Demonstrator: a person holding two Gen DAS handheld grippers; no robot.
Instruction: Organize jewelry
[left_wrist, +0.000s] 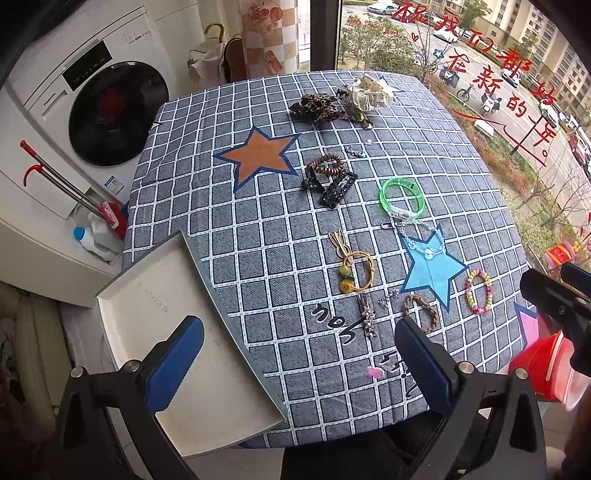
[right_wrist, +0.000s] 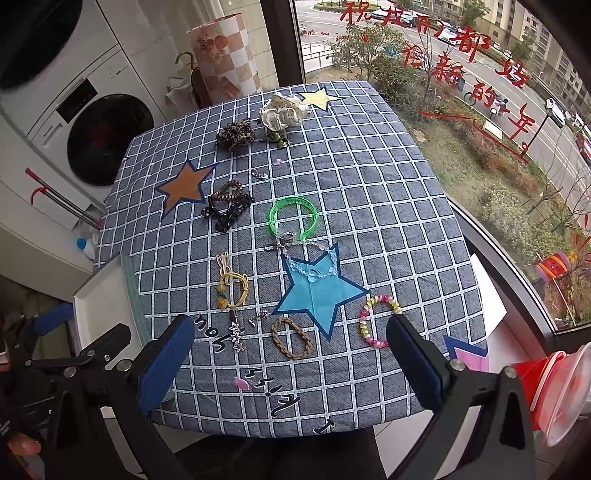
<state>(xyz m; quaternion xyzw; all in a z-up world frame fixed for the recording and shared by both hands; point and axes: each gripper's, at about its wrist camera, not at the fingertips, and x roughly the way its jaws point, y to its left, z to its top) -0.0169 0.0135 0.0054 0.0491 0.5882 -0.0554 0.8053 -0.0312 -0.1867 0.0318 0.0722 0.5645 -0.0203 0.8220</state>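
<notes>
Beside a washing machine (left_wrist: 110, 110) and a window, the checked worktop (left_wrist: 258, 229) is strewn with jewelry. From the left wrist, the left tongs (left_wrist: 295, 362) gape wide, holding nothing; the white tray (left_wrist: 155, 302) at the worktop's near-left edge looks bare, so sorting seems not yet begun.

From the right wrist, the right tongs (right_wrist: 288, 363) stand wide and empty above the braided bracelet (right_wrist: 290, 338) and pastel bead bracelet (right_wrist: 375, 319); green bangle (right_wrist: 293, 216), scrunchies and clips all await.

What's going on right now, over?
Left tool open, empty; right tool open, empty. Bracelets, hair ties and clips lie loose on the checked cloth. White tray bare at table's left edge. Nothing in the way.
</notes>
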